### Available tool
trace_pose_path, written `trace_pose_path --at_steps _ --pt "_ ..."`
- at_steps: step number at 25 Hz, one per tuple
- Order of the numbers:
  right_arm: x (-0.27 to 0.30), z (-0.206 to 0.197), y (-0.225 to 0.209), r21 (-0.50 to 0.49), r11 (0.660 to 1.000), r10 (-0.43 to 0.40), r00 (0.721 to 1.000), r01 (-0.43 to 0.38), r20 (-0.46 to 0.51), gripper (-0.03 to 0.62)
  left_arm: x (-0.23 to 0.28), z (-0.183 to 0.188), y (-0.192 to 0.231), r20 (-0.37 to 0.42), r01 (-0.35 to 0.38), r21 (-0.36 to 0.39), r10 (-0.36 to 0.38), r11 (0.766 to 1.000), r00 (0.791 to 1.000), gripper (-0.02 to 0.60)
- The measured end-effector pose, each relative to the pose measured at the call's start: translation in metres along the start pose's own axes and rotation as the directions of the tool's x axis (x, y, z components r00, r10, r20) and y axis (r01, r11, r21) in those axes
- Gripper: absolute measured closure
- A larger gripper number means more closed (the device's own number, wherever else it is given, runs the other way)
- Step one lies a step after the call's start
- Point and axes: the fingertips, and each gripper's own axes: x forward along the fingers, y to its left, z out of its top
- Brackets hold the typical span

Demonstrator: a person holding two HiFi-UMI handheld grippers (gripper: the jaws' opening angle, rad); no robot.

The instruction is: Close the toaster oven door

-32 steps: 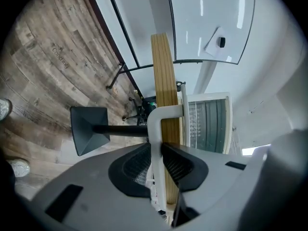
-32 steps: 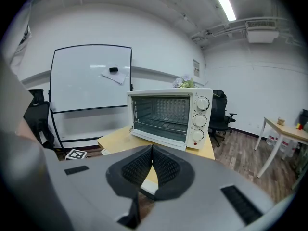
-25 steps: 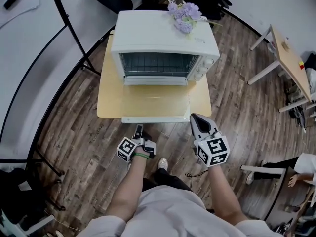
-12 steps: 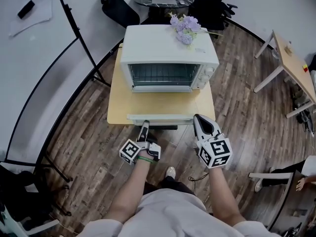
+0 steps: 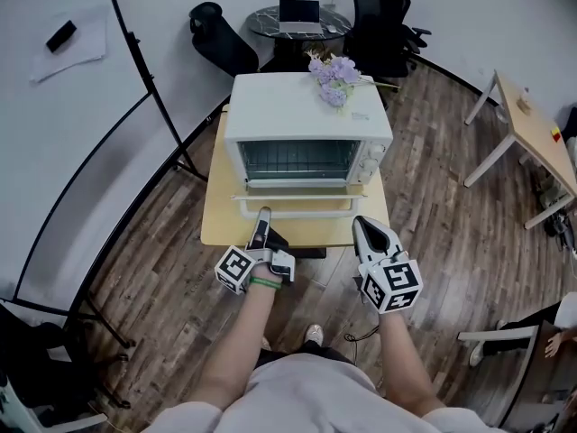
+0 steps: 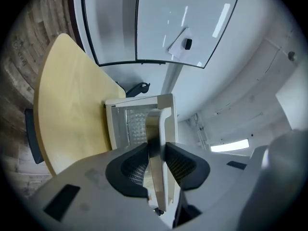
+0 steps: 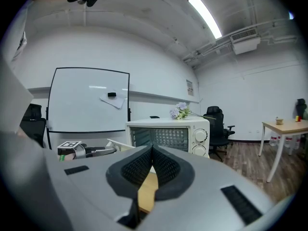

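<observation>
A white toaster oven stands on a small wooden table. Its glass door is hinged at the bottom and stands part-way up, with the rack inside still showing. My left gripper is at the door's front edge, shut on the door handle, which runs between the two dark pads. My right gripper hangs just off the table's front right corner, jaws shut with nothing in them. In the right gripper view the oven lies straight ahead, with the raised door at its left.
Purple flowers lie on the oven's top. Behind it are black office chairs and a round table with a laptop. A whiteboard on a black stand is at the left, a wooden side table at the right.
The left gripper reached the door's front edge, closed on the handle and lifted the door from flat open to part-way up. The right gripper stayed shut beside the table.
</observation>
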Motion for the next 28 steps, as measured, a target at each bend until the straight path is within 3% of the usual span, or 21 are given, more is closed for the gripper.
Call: trace_pose_path --at_steps 13,28 --pt "0.018 0.026 -0.022 -0.001 1.0 -0.026 0.998 0.026 0.053 0.594 0.07 0.025 -0.04 0.029 0.067 0.005 -0.067 0.998 0.997 0.471" --pt "0.033 0.032 -0.043 0.015 0.998 -0.054 0.996 0.053 0.068 0.594 0.118 0.038 -0.053 0.054 0.092 -0.003 -0.092 0.996 0.994 0.471"
